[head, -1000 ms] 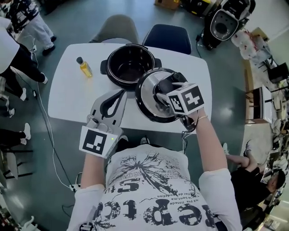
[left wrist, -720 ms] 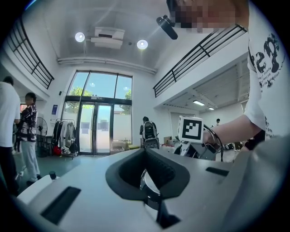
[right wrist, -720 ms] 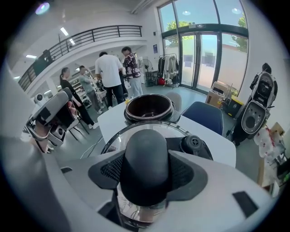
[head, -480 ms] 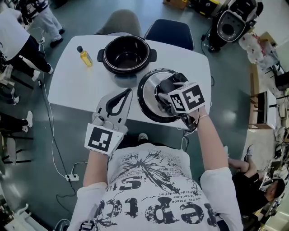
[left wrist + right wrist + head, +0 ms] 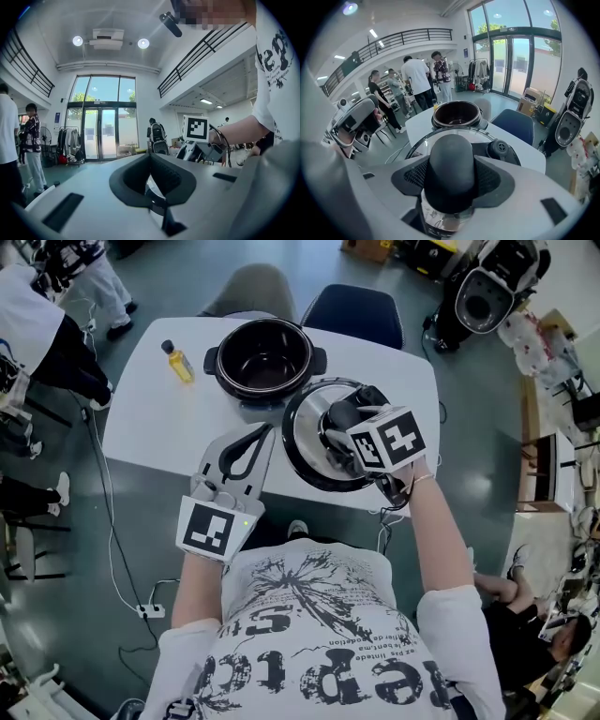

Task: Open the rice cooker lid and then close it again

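At the table's (image 5: 141,427) near edge, my right gripper (image 5: 342,432) still clamps the lid (image 5: 309,454) by its knob (image 5: 451,173), beside the open pot (image 5: 267,357); left gripper (image 5: 247,448) closed, empty; reclosing remains.

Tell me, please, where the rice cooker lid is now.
In the head view the lid, gripped by the right gripper, is at the table's near right, next to the open pot.

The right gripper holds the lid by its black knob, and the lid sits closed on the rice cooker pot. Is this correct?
No: the right gripper holds the lid by its black knob, but the lid is off the rice cooker pot, which stands open. The head view shows it.
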`<act>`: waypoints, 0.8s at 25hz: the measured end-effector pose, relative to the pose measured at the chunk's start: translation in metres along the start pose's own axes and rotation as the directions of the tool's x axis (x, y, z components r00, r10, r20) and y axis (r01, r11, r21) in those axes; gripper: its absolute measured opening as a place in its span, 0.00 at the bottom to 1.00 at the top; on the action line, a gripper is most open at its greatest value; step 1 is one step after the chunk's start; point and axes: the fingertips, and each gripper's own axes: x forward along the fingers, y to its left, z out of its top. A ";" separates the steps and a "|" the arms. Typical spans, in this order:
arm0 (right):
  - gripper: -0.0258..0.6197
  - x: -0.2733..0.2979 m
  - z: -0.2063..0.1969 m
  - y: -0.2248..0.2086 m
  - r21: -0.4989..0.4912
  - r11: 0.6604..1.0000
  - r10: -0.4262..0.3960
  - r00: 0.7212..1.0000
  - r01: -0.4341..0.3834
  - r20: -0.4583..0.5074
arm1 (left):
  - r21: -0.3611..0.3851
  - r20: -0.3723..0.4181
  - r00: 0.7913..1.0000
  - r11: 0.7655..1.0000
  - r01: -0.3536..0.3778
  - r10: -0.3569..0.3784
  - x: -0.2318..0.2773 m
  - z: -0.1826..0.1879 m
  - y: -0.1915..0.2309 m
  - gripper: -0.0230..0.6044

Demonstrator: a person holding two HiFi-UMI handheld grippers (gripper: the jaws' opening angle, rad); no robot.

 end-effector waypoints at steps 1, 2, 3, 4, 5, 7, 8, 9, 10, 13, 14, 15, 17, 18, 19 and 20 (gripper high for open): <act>0.49 0.002 0.006 0.001 -0.002 1.000 0.004 1.000 -0.004 0.004 | 0.002 0.002 1.000 1.000 -0.002 0.002 0.000 0.000 0.005 0.06; 0.49 0.004 0.012 0.003 -0.005 1.000 0.008 1.000 -0.008 0.006 | 0.001 0.003 1.000 1.000 -0.003 0.003 0.000 -0.001 0.011 0.06; 0.49 0.006 0.019 0.006 -0.009 1.000 0.012 1.000 -0.012 0.006 | 0.000 0.005 1.000 1.000 -0.004 0.004 -0.001 -0.001 0.018 0.06; 0.49 0.009 0.026 0.008 -0.015 1.000 0.016 1.000 -0.016 0.005 | -0.001 0.006 1.000 1.000 -0.004 0.004 -0.001 -0.001 0.026 0.06; 0.49 0.012 0.034 0.011 -0.024 1.000 0.018 1.000 -0.018 0.006 | 0.000 0.007 1.000 1.000 -0.004 0.004 0.000 -0.001 0.034 0.06; 0.49 0.018 0.053 0.016 -0.044 0.999 0.024 1.000 -0.023 0.014 | 0.003 0.013 1.000 1.000 -0.002 0.002 0.003 0.001 0.053 0.06; 0.49 0.021 0.063 0.018 -0.051 0.998 0.027 0.999 -0.026 0.019 | 0.005 0.017 1.000 1.000 0.001 -0.001 0.006 0.002 0.062 0.06; 0.49 0.024 0.074 0.019 -0.055 0.998 0.030 0.999 -0.029 0.024 | 0.006 0.022 1.000 1.000 0.006 -0.006 0.009 0.004 0.072 0.06; 0.49 0.027 0.084 0.020 -0.055 0.998 0.034 0.999 -0.032 0.029 | 0.009 0.026 1.000 1.000 0.013 -0.013 0.013 0.006 0.082 0.06; 0.49 0.039 0.115 0.022 -0.051 0.998 0.037 0.998 -0.034 0.042 | 0.016 0.028 0.999 1.000 0.027 -0.028 0.021 0.007 0.109 0.06; 0.49 0.043 0.124 0.022 -0.051 0.998 0.032 0.999 -0.030 0.043 | 0.015 0.026 0.999 0.999 0.029 -0.030 0.023 0.007 0.118 0.06; 0.49 0.049 0.133 0.022 -0.051 0.998 0.027 0.999 -0.025 0.043 | 0.012 0.026 0.999 0.999 0.030 -0.030 0.025 0.007 0.128 0.06; 0.49 0.062 0.152 0.022 -0.050 0.999 0.017 0.999 -0.015 0.038 | 0.002 0.027 0.999 1.000 0.030 -0.030 0.029 0.007 0.152 0.06; 0.49 0.070 0.161 0.022 -0.046 0.999 0.014 0.999 -0.013 0.035 | -0.001 0.028 0.999 1.000 0.031 -0.031 0.030 0.007 0.165 0.06; 0.49 0.078 0.170 0.023 -0.040 0.999 0.012 0.999 -0.011 0.032 | -0.001 0.029 0.999 0.999 0.033 -0.033 0.032 0.006 0.177 0.06; 0.49 0.086 0.179 0.023 -0.032 0.999 0.009 1.000 -0.008 0.029 | 0.000 0.029 0.999 0.999 0.038 -0.038 0.034 0.005 0.189 0.06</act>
